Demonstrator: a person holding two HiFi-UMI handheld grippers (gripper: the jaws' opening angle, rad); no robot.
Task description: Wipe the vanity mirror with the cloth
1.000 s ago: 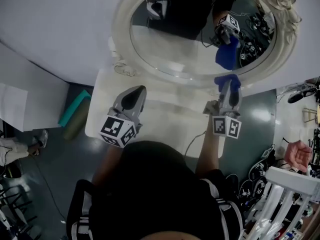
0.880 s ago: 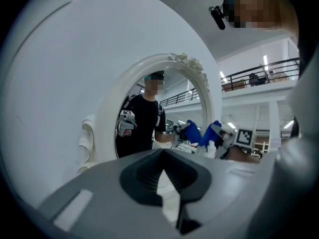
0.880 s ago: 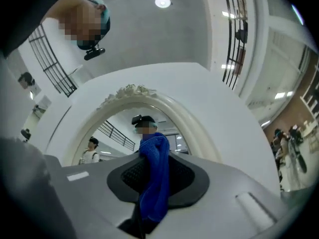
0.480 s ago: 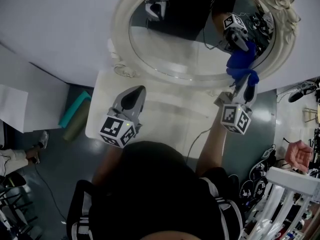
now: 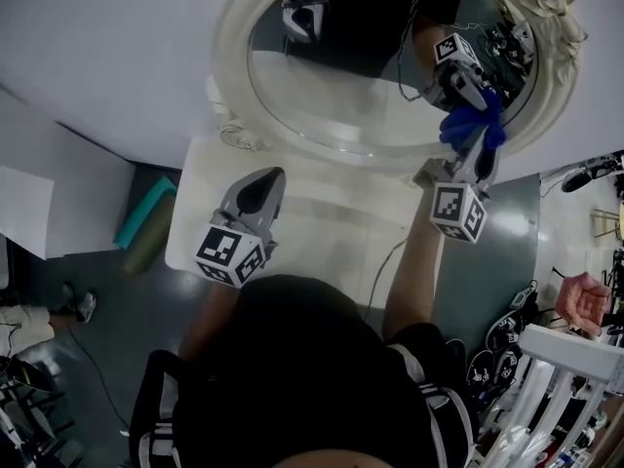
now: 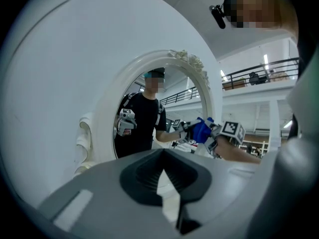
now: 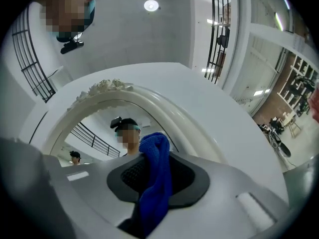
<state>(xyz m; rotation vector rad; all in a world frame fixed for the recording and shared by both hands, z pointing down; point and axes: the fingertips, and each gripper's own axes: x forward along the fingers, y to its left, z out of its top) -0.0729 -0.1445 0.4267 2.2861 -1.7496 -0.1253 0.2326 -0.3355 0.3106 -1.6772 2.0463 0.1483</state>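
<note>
An oval vanity mirror with an ornate white frame (image 5: 229, 86) stands at the back of a white table (image 5: 322, 232). My right gripper (image 5: 475, 149) is shut on a blue cloth (image 5: 471, 125), which is held against the lower right of the glass by the frame; its reflection meets it there. In the right gripper view the cloth (image 7: 155, 178) hangs bunched between the jaws below the frame's arch (image 7: 164, 108). My left gripper (image 5: 263, 178) hovers shut over the table, empty, pointed at the mirror. The left gripper view takes in the frame (image 6: 107, 118) and the cloth (image 6: 201, 131).
A teal roll (image 5: 146, 217) lies on the floor left of the table. At the right are a white rack (image 5: 565, 378), cables and gear (image 5: 497, 359), and another person's hand (image 5: 575, 300). A shoe (image 5: 83, 305) shows at the far left.
My right gripper has carried the cloth rightward and up, from the mirror's bottom rim to the lower right of the glass. The left gripper has stayed put.
</note>
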